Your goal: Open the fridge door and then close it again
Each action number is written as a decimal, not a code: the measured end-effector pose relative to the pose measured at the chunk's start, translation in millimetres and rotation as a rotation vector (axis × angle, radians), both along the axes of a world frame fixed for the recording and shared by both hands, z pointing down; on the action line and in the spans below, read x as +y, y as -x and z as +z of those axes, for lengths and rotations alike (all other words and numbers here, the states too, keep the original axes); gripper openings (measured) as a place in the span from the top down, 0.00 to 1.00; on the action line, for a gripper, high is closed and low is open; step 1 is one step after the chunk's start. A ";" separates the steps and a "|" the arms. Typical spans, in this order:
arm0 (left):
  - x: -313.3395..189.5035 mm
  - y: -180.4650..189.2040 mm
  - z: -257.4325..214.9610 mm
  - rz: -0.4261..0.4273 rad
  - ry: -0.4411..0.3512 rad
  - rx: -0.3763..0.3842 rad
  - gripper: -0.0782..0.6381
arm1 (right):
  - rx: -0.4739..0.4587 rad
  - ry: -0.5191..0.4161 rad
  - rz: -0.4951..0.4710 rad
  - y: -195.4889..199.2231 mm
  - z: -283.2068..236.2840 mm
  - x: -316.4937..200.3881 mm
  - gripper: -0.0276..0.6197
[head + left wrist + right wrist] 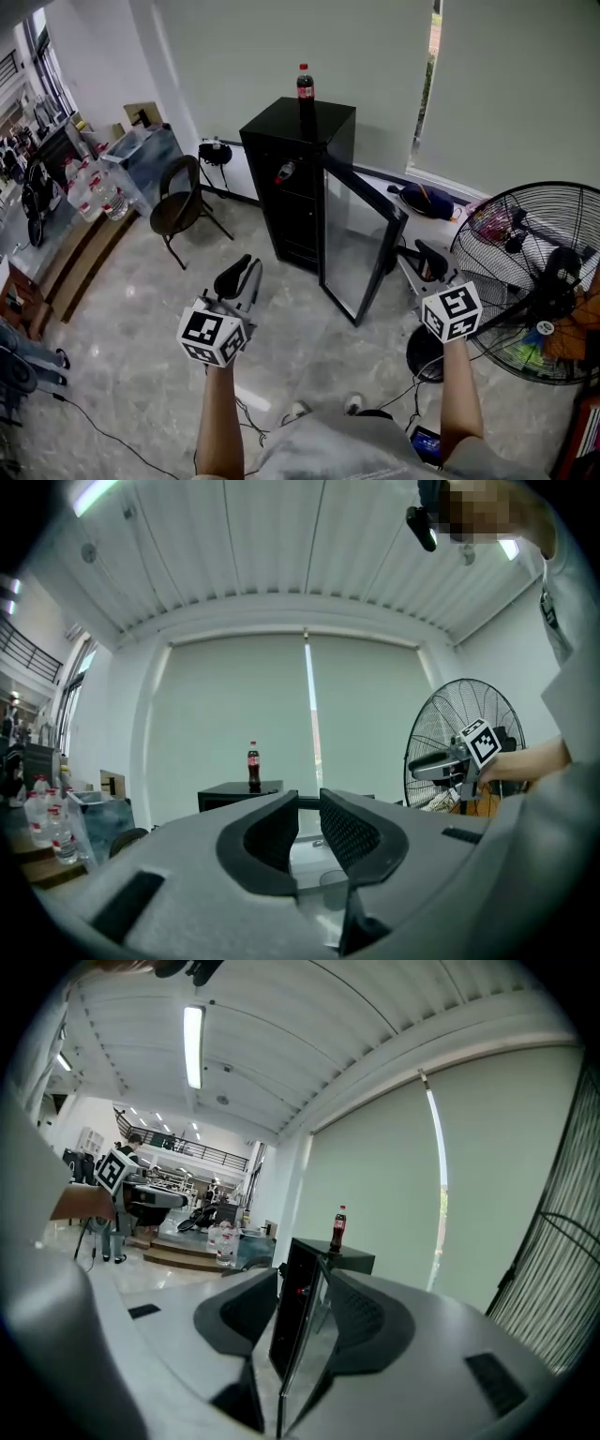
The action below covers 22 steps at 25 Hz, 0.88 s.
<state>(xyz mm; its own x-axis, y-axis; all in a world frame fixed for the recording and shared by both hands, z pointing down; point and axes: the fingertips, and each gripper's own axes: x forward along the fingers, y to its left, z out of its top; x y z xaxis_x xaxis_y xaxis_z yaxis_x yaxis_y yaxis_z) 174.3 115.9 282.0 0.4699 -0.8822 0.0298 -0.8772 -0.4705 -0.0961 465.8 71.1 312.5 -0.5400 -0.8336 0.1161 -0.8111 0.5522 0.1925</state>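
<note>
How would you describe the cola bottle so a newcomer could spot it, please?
Find the black fridge with its glass door open, by the far wall. The bottle stands upright on its top. Its dark drink and red cap set it apart from the clear water bottles at left.

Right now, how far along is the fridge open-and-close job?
Opening looks done: the fridge door stands swung wide from the black fridge. Nothing is in hand: the left gripper and the right gripper are both open and empty, held up well short of the door. Still to do: reach the door and push it shut.
</note>
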 end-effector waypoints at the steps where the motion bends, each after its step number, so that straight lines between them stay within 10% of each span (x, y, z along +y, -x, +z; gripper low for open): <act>1: -1.3 -1.5 0.3 0.000 0.000 -0.004 0.79 | 0.001 0.005 0.003 -3.0 1.6 -3.6 0.68; 13: -26.2 -24.3 42.1 0.000 0.039 0.019 0.75 | 0.013 0.133 0.004 -34.7 53.5 -77.9 0.60; 22: -47.0 -36.0 116.1 -0.033 0.208 0.025 0.72 | 0.010 0.243 -0.044 -42.2 113.1 -131.2 0.55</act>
<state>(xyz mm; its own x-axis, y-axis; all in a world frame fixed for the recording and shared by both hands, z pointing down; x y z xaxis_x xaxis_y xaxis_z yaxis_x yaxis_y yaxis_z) 210.3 68.8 398.1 0.4438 -0.8733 0.2011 -0.8933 -0.4489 0.0222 508.0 -60.2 425.6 -0.5725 -0.7565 0.3161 -0.7843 0.6177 0.0578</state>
